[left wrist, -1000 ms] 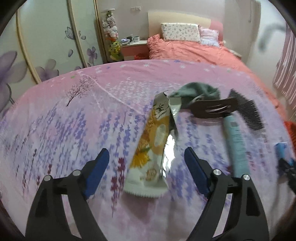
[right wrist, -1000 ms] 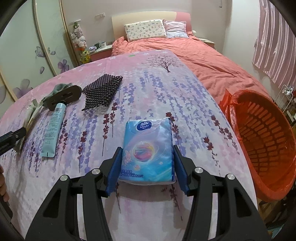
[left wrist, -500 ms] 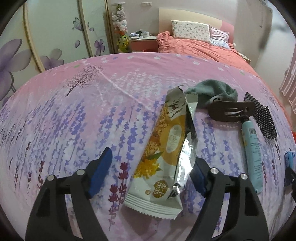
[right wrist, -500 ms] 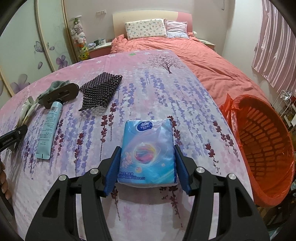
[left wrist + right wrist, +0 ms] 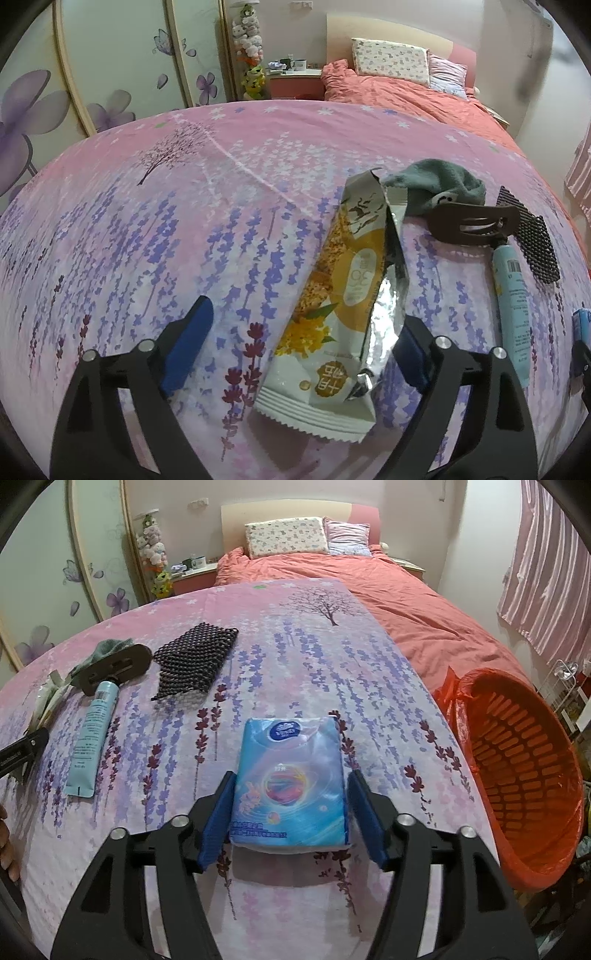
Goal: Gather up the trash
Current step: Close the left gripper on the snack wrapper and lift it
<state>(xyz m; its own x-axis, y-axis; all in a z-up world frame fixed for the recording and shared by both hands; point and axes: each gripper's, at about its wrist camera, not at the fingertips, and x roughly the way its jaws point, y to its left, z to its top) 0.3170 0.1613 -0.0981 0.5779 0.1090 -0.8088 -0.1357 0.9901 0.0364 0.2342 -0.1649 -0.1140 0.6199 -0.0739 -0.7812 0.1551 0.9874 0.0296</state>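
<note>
Lying torn-open, foil-lined yellow snack wrapper (image 5: 345, 291)

We see left tongs (image 5: 301, 349) spread wide; torn snack wrapper (image 5: 341, 306) between blue pads, nearer right pad. Ahead right: hair clip (image 5: 471, 223), green cloth (image 5: 439, 184), tube (image 5: 513, 295).

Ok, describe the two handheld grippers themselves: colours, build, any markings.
Both look alike. The left gripper and right gripper each have two matte black skeletal fingers with open cut-outs, round silver screw heads at the joints, and flat blue pads on the inner faces. No cables or sleeves show.
</note>
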